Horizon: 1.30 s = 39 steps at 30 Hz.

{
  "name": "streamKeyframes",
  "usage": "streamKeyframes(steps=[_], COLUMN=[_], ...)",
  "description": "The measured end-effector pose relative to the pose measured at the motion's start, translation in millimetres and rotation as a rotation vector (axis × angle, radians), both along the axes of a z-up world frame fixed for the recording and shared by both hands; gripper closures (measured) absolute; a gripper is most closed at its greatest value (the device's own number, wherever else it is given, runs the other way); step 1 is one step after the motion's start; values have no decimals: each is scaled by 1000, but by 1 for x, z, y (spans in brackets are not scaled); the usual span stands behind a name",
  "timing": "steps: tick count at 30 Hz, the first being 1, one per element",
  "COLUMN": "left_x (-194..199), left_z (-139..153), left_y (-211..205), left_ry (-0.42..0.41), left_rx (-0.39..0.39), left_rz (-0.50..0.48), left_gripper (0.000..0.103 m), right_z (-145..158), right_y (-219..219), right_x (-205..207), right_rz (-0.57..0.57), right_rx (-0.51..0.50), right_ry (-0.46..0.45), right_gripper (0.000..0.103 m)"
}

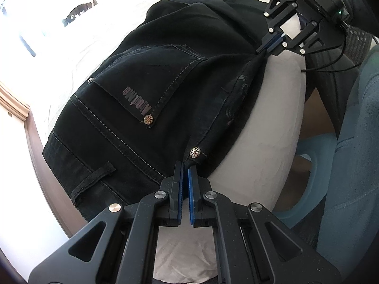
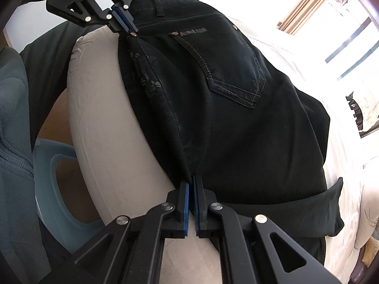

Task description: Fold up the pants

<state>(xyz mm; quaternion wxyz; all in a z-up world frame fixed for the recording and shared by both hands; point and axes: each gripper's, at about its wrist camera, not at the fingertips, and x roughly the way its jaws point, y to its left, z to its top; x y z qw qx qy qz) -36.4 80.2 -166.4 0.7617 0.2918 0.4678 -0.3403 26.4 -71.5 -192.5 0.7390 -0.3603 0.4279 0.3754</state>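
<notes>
You've got both grippers, left and right, clamped on the black denim pants (near edge of the white-sheeted bed).

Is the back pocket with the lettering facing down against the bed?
No: in the left wrist view the back pocket faces up on the pants, its lettering and rivet in plain sight.

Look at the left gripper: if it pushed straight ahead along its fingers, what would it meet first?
The left gripper is already shut on the edge of the black pants, so it would probably press straight into that fabric, near the metal rivet.
</notes>
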Motion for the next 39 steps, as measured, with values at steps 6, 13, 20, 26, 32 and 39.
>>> streamKeyframes(steps=[6,13,20,26,32,39], left_x=[-3,6,9,13,19,17], left_z=[-5,-15,12,50,-3,-2], left_y=[1,11,11,8,13,15], left_ry=[-1,3,22,24,108,77], left_rx=[1,-56,-57,-111,-25,-28], left_rz=[-6,56,99,97,98,59], left_gripper=[101,98,97,97,93,92], right_z=[0,-12,7,46,3,1], right_y=[0,4,-5,-13,6,2], right_x=[-7,-4,1,8,11,8], right_rz=[9,1,-88,-146,-161,-174], right_rx=[-11,-22,61,240,185,189], right_ry=[-5,2,46,47,136,120], right_gripper=[99,96,83,58,58,57])
